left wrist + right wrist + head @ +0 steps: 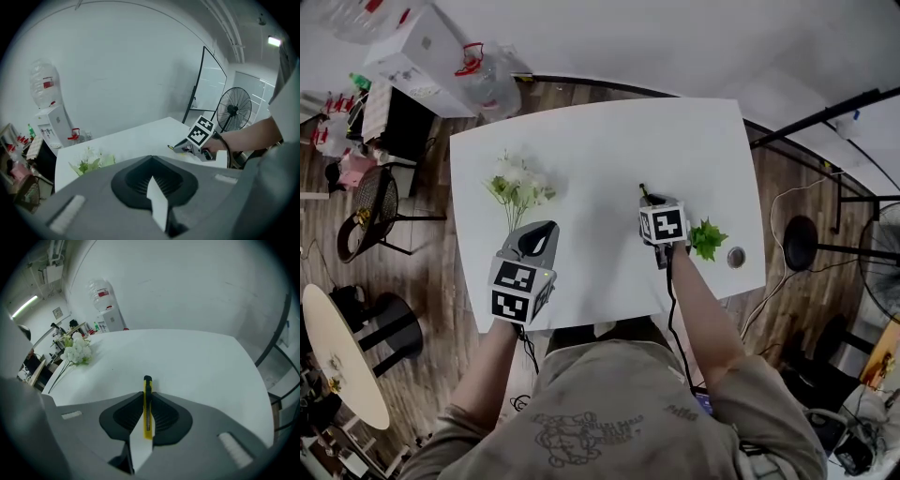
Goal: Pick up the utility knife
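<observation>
The step in hand is judged to be the grasp itself: in the right gripper view the right claw is seen closed on the utility knife, whose slim yellow body stands on edge between the two dark pads, with its black end projecting beyond them over the white table. Whether the knife has left the table surface cannot be told; its end is seen just above or on the surface, with a faint shadow beside it. The left claw is held above the near left part of the table with its pads together and nothing between them, and no part in the grasp is taken by it. The next move is judged to call for a straight lift with the grip kept firm, since a narrow body held on edge could pivot or slip between the pads if it is raised at a tilt. No container is seen on the table: a bunch of white flowers lies loose towards the left, a green sprig lies just beside the right claw, and a small round thing near the right edge cannot be identified. Beyond the table a large water bottle is mounted on a dispenser; its contents cannot be made out.
</observation>
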Demonstrator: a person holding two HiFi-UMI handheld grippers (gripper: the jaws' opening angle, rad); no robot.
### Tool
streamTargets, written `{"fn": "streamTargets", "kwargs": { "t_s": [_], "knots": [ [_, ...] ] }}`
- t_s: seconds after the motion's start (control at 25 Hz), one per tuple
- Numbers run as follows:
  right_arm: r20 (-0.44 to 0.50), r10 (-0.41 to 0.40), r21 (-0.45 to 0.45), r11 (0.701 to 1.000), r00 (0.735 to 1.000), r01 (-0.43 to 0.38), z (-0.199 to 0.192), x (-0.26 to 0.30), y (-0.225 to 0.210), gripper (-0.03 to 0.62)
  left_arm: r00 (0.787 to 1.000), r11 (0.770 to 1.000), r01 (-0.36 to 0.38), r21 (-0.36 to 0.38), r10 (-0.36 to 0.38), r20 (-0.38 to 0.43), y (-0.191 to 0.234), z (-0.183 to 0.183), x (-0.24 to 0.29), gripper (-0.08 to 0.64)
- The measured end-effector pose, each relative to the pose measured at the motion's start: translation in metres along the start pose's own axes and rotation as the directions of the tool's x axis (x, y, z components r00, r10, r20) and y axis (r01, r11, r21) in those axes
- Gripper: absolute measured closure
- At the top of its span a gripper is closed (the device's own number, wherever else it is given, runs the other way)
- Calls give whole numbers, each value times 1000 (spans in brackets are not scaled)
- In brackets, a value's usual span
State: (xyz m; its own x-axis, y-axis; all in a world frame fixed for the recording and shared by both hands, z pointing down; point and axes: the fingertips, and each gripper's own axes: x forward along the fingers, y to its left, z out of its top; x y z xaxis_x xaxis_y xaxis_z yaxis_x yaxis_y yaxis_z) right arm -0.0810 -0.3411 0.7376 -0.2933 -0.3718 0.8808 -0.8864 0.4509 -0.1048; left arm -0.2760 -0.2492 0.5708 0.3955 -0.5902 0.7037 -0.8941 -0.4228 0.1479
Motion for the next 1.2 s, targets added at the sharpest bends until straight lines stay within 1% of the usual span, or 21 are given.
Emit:
{"fn": "streamTargets", "kwargs": {
  "t_s": [0.08,0.2,0.32,0.4,0.52,0.6,0.76,0.88,1.0,1.12,1.2],
  "knots": [
    [39,18,-15,1000,999,-17,11,-12,6,512,1000,1000,-10,6,9,15,0,4,-4,560],
    [134,70,-28,997,988,-67,38,-41,19,512,997,999,-41,20,39,71,5,18,-14,560],
    [235,123,-48,992,964,-115,66,-83,33,512,992,998,-60,22,57,111,5,36,-31,560],
    [297,165,-71,986,941,-151,83,-115,43,512,986,997,-69,22,65,155,4,51,-44,560],
    [390,230,-110,973,892,-203,107,-166,60,513,970,996,-77,46,64,235,-2,78,-64,560],
    [453,255,-138,967,854,-216,121,-202,69,512,959,993,-88,73,64,277,-8,95,-79,560],
    [578,285,-182,959,765,-219,142,-277,85,512,932,986,-113,120,63,357,-21,126,-114,560],
    [652,291,-233,956,700,-181,148,-328,99,512,912,978,-137,158,62,405,-32,143,-139,560],
    [712,296,-293,949,636,-113,149,-379,111,512,884,969,-158,188,53,465,-47,162,-166,560],
    [753,296,-342,939,588,-35,144,-418,118,512,850,969,-152,193,29,526,-64,176,-191,560],
    [771,299,-347,937,562,-22,143,-437,123,512,831,972,-139,192,9,557,-68,184,-207,560]
  ]
}}
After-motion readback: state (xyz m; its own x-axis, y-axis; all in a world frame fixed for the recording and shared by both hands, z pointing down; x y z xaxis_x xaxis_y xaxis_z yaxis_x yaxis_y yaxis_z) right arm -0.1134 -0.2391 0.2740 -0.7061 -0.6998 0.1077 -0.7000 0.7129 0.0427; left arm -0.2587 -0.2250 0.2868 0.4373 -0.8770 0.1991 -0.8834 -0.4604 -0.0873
